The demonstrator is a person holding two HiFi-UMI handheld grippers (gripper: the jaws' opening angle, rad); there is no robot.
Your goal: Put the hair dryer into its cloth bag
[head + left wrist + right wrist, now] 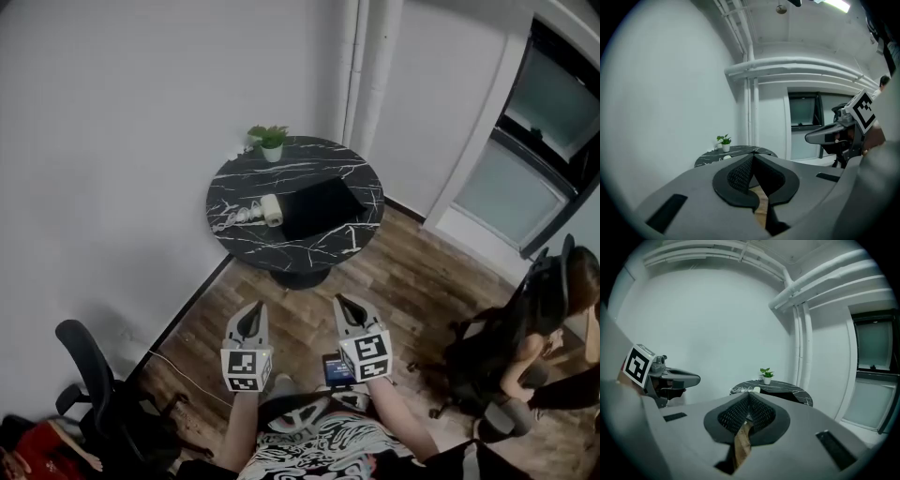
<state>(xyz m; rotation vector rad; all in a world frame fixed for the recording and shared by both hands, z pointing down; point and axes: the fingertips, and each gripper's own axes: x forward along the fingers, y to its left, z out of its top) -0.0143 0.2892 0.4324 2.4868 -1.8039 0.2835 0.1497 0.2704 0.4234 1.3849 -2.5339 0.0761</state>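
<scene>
Head view: task not started, this is the approach step. Left tongs (253,317) and right tongs (350,309) are held side by side near the body, over the wood floor (422,281), both clenched and empty, well short of the table (234,183). The table is round, black marble, far centre by the wall. On it: white dryer (271,208) left of centre, its cord (234,219) bunched to its left, and the black bag (322,206) lying flat just right of the dryer, touching or nearly so, can't tell which. Small plant (270,141) at the far edge. Black chair (89,375) near left. A person (544,314) sits far right, away from the work.

Left gripper view: pads pressed together, nothing between them. Table (740,151) and plant (724,140) sit far ahead. The dryer is too small to pick out here. Right tongs (820,136) show at the right edge, level with this one.

Right gripper view: pads together, empty too. Table (787,389) is ahead with the plant (766,375), and the dryer (755,390) is a pale spot at its left rim. Left tongs (689,378) at left.

Next, as I judge it: walk up to the table and let both tongs open. One should take the bag by its mouth and lift it open, the other grip the dryer body. The loose cord may snag or trail, so it needs gathering in.
</scene>
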